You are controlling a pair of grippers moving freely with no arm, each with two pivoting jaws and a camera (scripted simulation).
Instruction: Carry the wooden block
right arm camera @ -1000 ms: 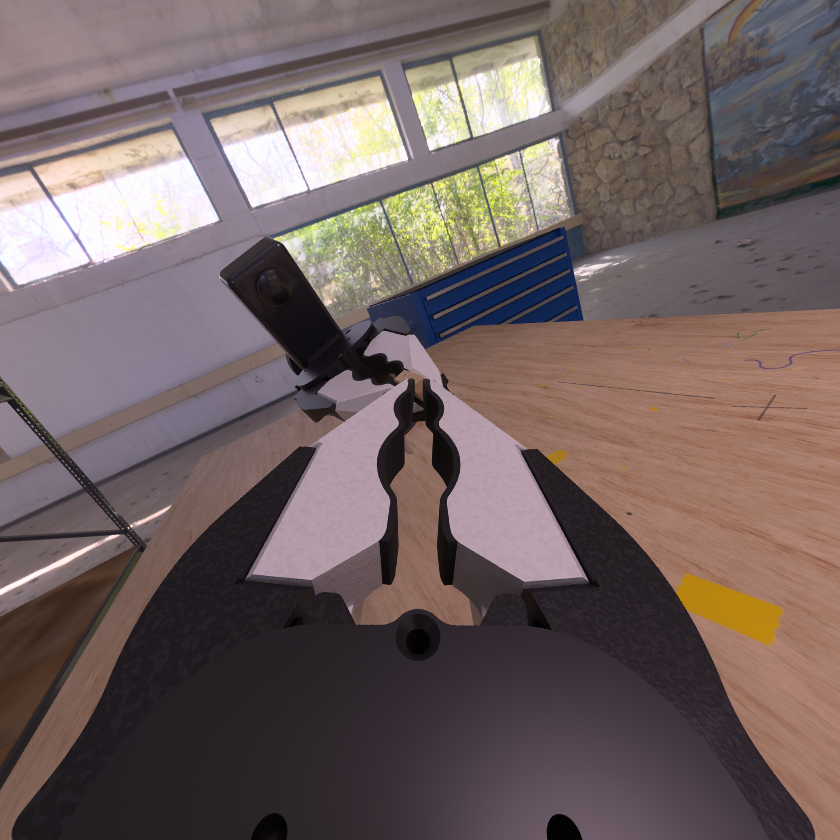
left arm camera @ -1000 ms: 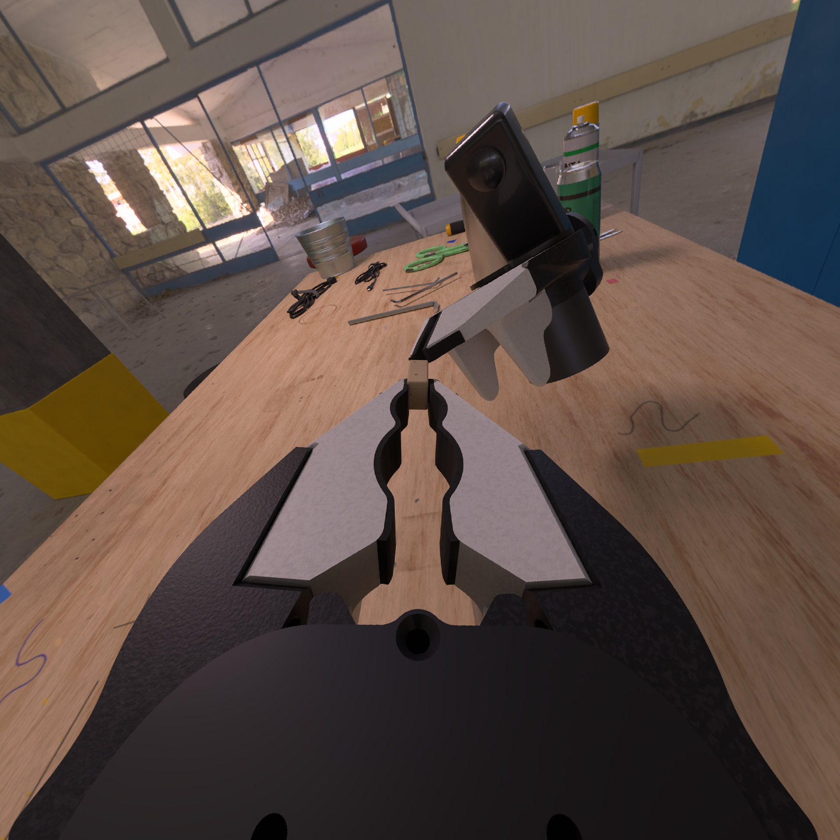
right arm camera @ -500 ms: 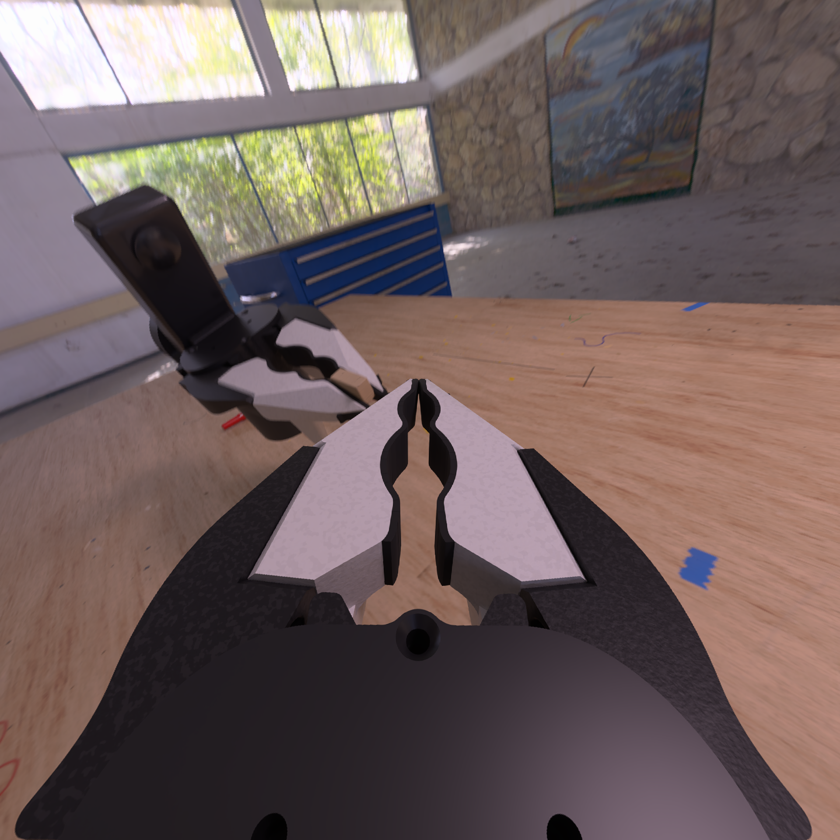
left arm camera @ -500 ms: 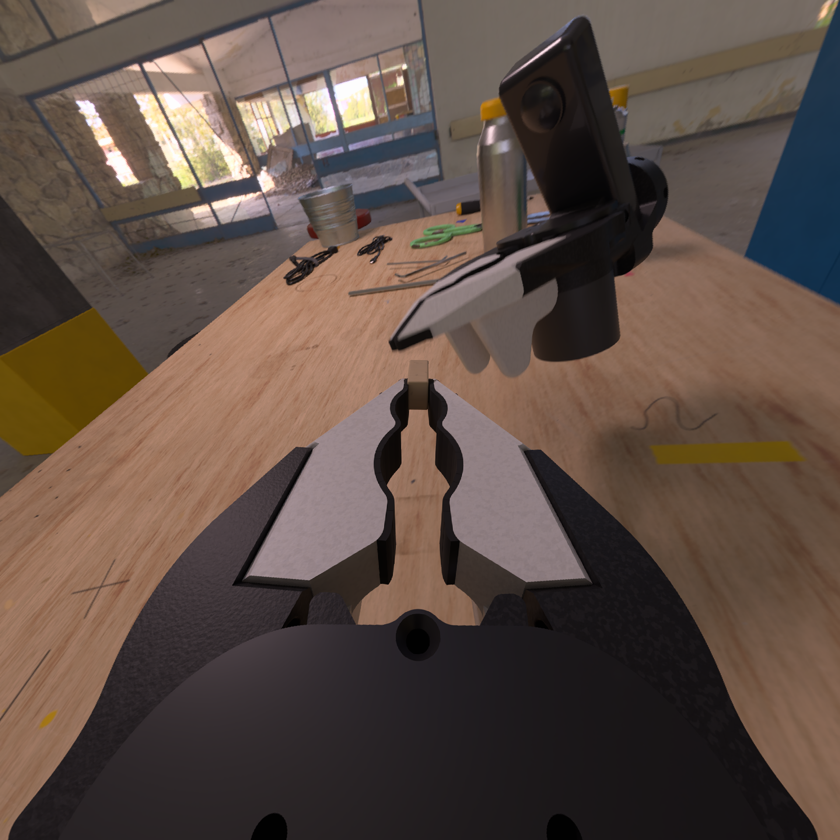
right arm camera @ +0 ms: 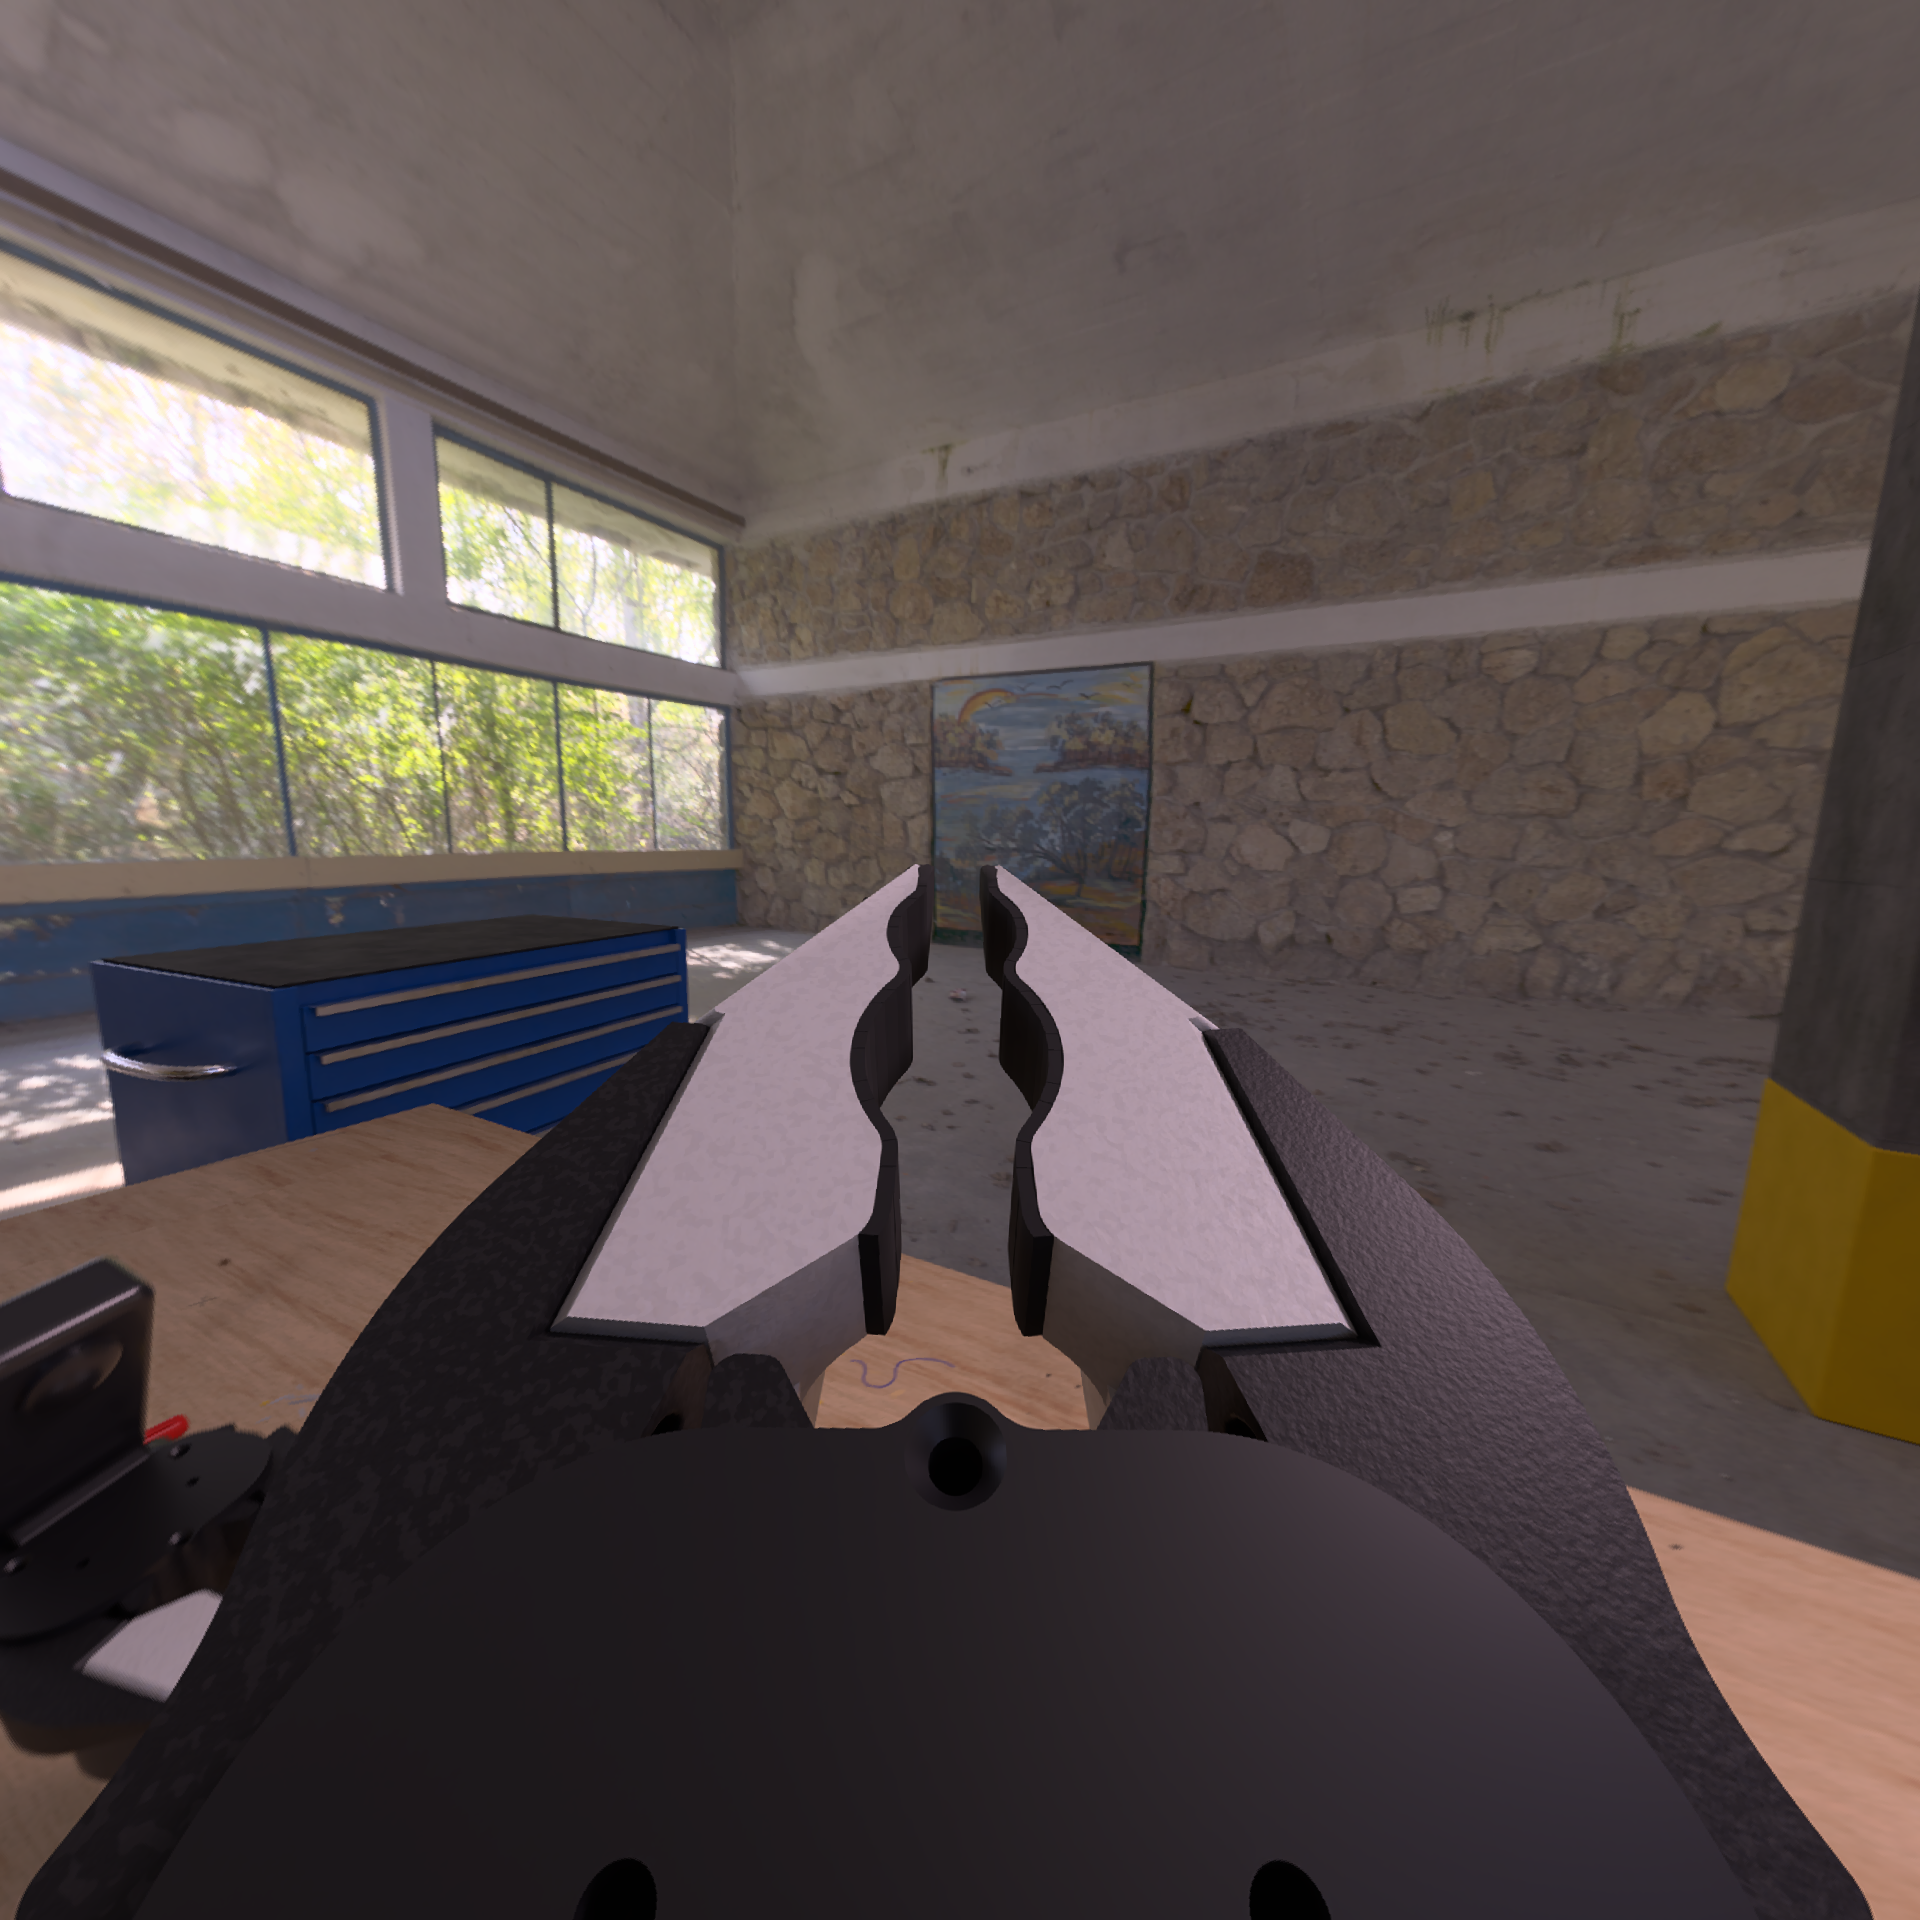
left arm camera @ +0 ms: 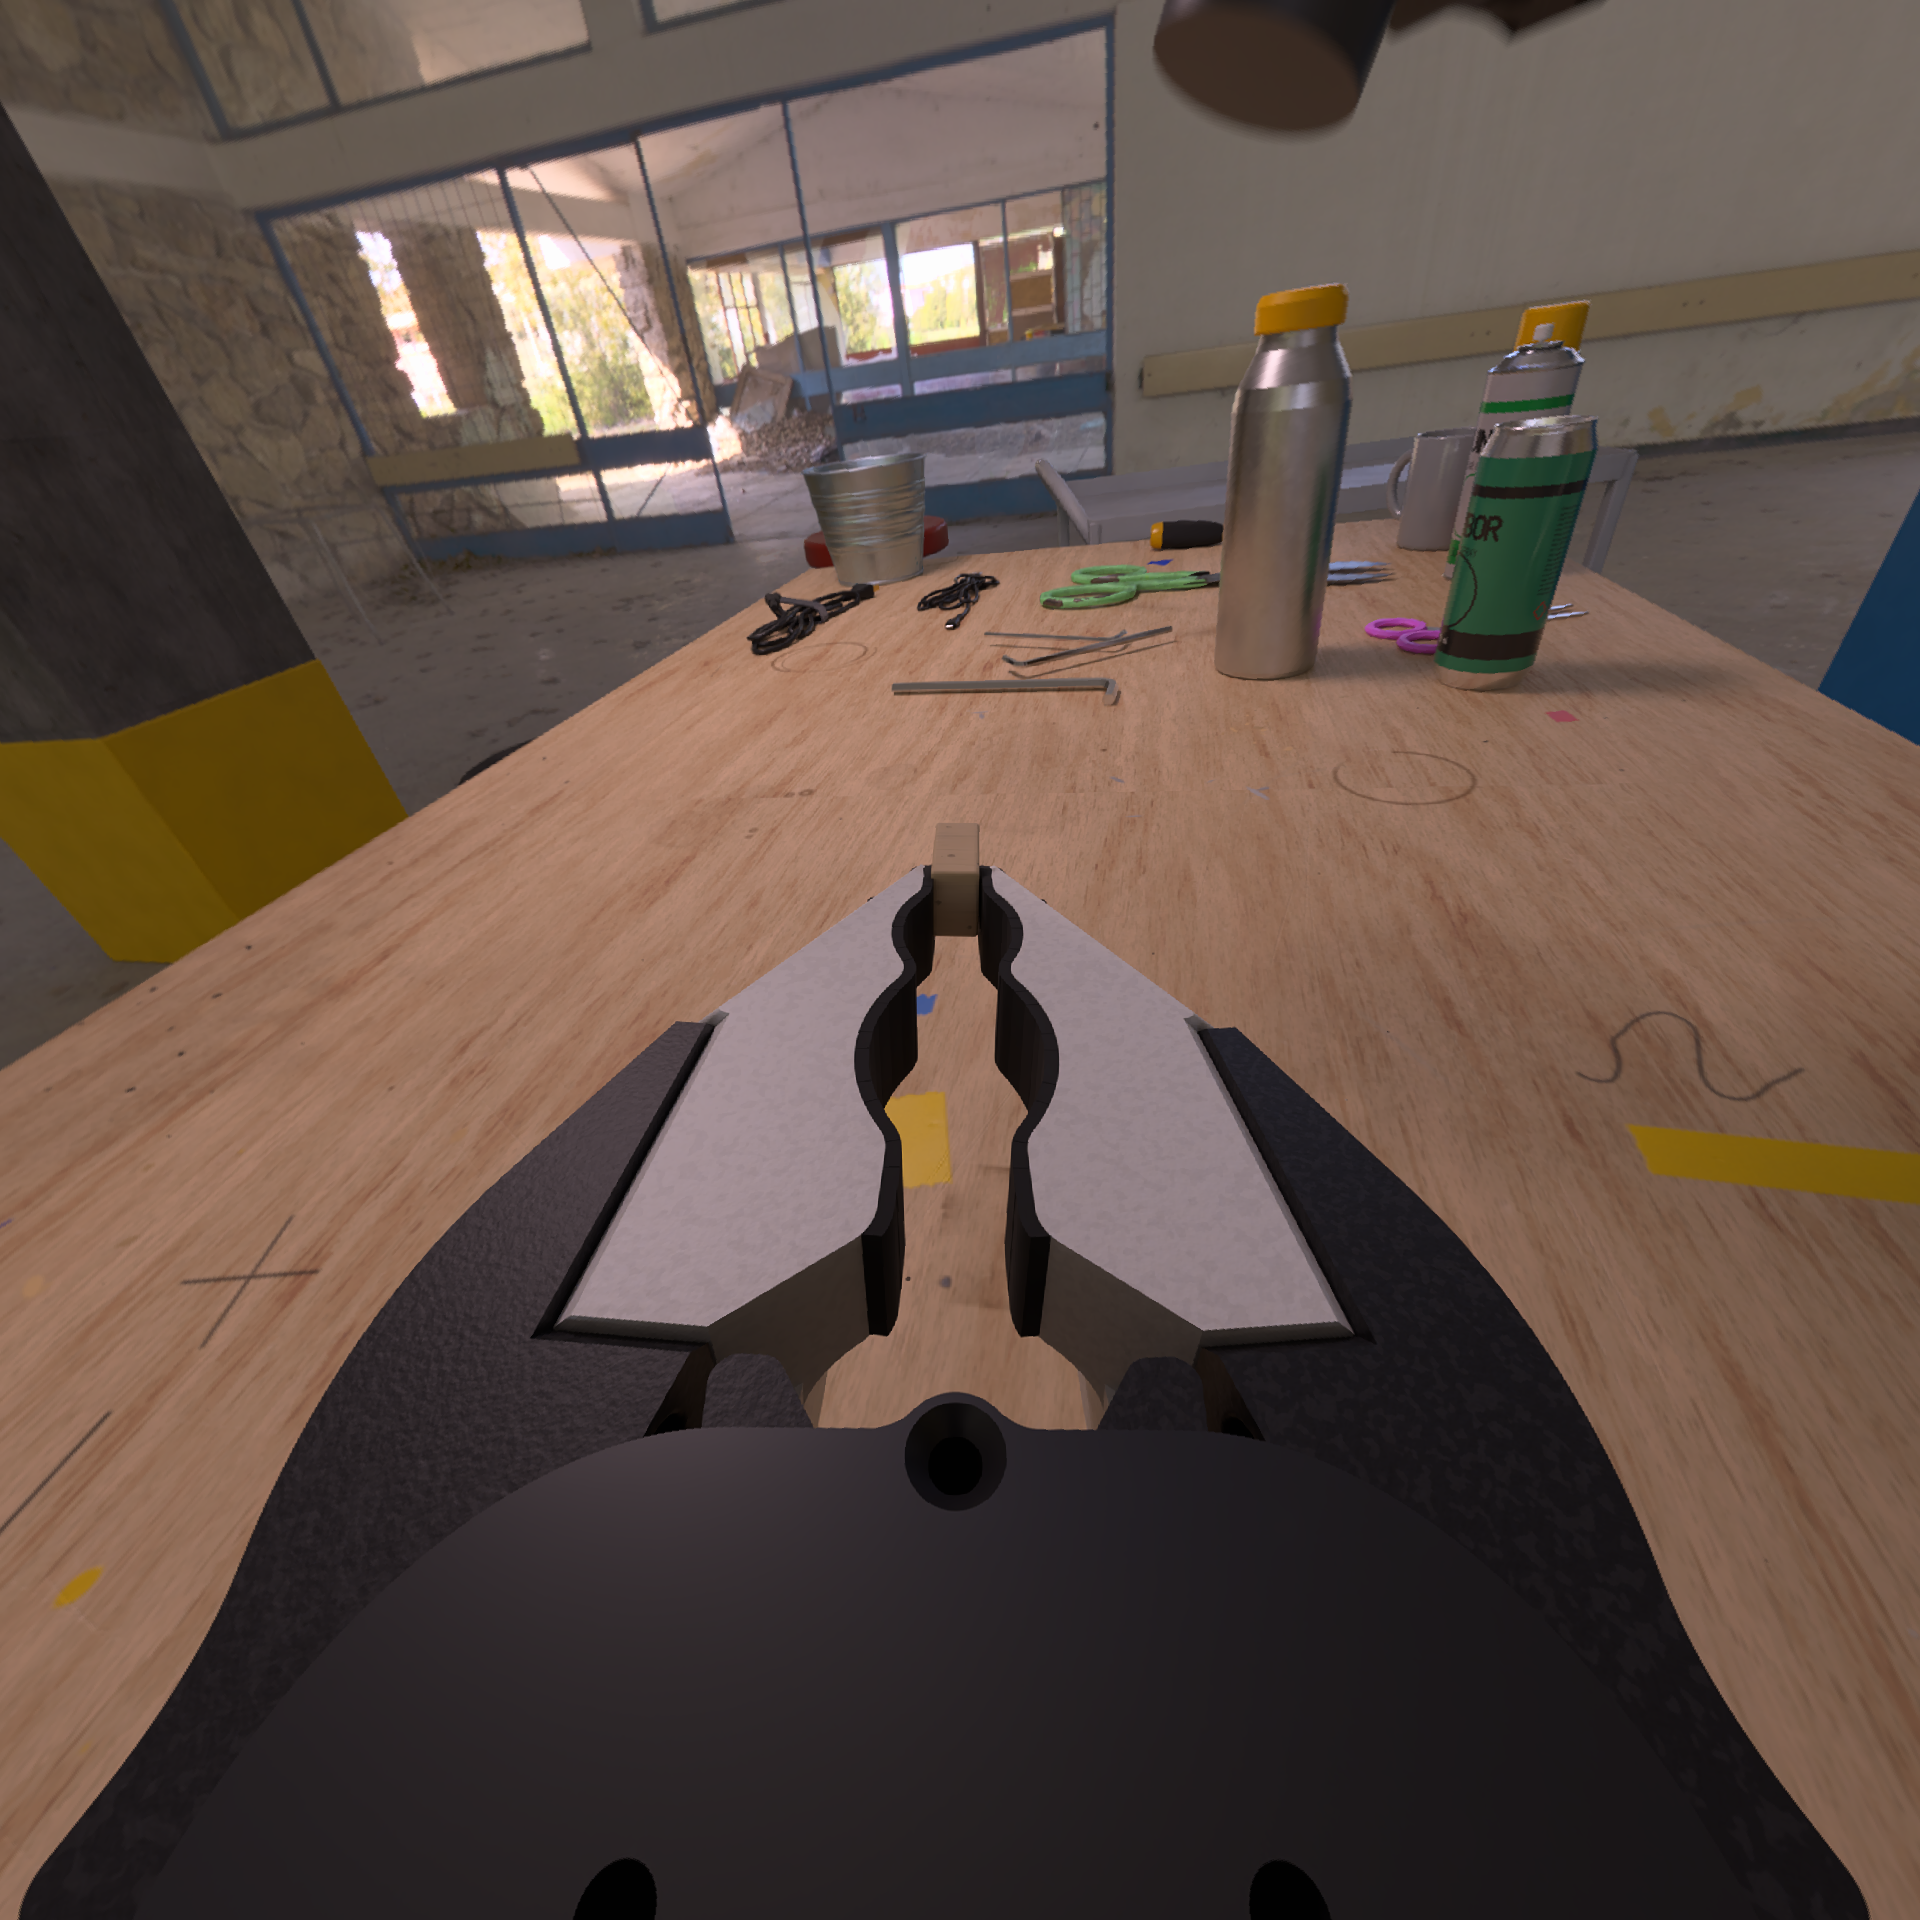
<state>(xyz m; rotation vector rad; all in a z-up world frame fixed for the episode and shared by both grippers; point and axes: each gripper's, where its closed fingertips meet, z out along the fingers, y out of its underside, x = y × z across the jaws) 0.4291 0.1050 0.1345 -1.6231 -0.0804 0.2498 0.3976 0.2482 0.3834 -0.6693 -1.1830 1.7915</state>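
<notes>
A small pale wooden block is pinched between the tips of my left gripper, which is shut on it and holds it above the wooden table. In the left wrist view only the dark round underside of my right gripper shows, at the top edge, high above the block. In the right wrist view my right gripper is empty, its jaws a narrow gap apart, pointing level across the room. The left gripper's black body shows at the lower left there.
At the table's far end stand a steel bottle, a green can, a spray can, a mug and a metal bucket. Green scissors, hex keys and cables lie nearby. A blue tool cabinet stands beyond the table.
One second ago both grippers held the block. The right gripper let go, rose up and away and turned toward the room; its jaws have parted slightly. The left gripper keeps the block.
</notes>
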